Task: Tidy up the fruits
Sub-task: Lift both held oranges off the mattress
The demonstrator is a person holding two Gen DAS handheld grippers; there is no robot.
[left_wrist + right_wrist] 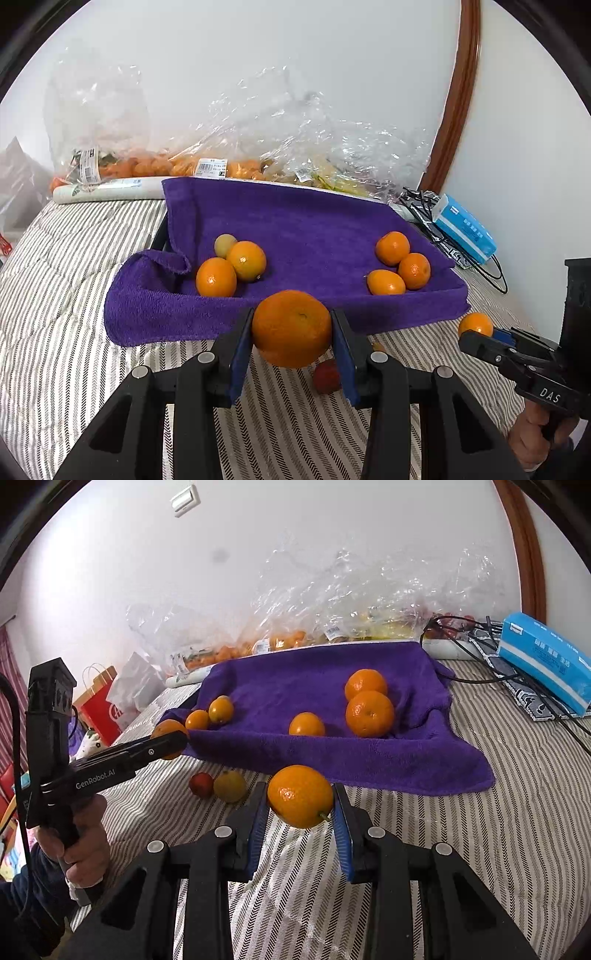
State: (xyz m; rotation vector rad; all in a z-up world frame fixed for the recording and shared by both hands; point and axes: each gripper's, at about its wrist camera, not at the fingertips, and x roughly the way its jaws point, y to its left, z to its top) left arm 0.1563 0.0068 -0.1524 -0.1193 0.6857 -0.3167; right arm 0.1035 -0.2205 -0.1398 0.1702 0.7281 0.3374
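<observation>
Both grippers are mid-carry, the left gripper (291,332) clamped on a large orange (291,328) and the right gripper (300,805) on a smaller orange (300,796), both just short of the purple towel (295,221), so each likely needs placing beside its matching group

blue tissue pack (546,661), black cables (476,635), perhaps a red bag (99,709).

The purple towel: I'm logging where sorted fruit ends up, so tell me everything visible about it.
The purple towel is plush terry, draped over something boxy on the striped bedding, its back edge raised and its front edge hanging onto the bed. Its left corner is folded over. Six orange fruits and one paler one lie in two clusters on it, left and right.
</observation>
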